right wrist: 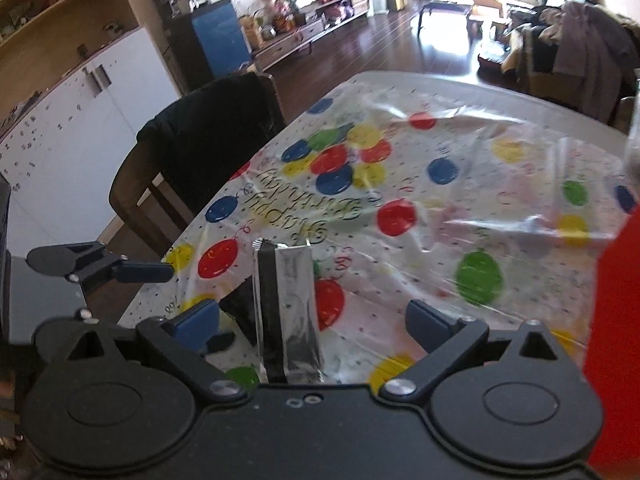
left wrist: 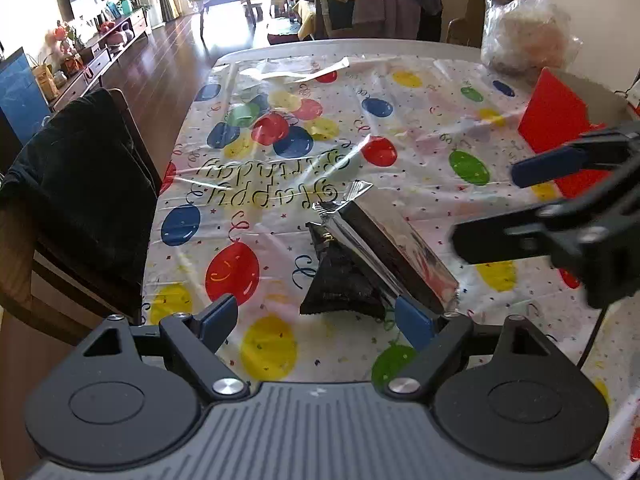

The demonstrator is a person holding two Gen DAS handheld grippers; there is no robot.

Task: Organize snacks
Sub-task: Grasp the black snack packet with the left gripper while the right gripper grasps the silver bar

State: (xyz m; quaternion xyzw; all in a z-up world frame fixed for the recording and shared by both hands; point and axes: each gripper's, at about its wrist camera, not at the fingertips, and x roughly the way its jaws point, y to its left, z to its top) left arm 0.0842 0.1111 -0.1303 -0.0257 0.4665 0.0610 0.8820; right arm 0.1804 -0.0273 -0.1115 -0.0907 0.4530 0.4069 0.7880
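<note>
Snack packets lie near the table's front edge on the balloon-print birthday tablecloth (left wrist: 280,168): a silver foil packet (left wrist: 384,236) leaning over a dark woven-looking pouch (left wrist: 340,280), whose right side it hides. Left gripper (left wrist: 316,320) hovers just before them, jaws spread wide, empty. Right gripper (right wrist: 312,320) is likewise spread, the foil packet (right wrist: 288,296) between its fingers, contact unclear. A red container (left wrist: 556,120) is cut off at right, contents unseen; behind it, a blurred clear bag (left wrist: 528,32).
</note>
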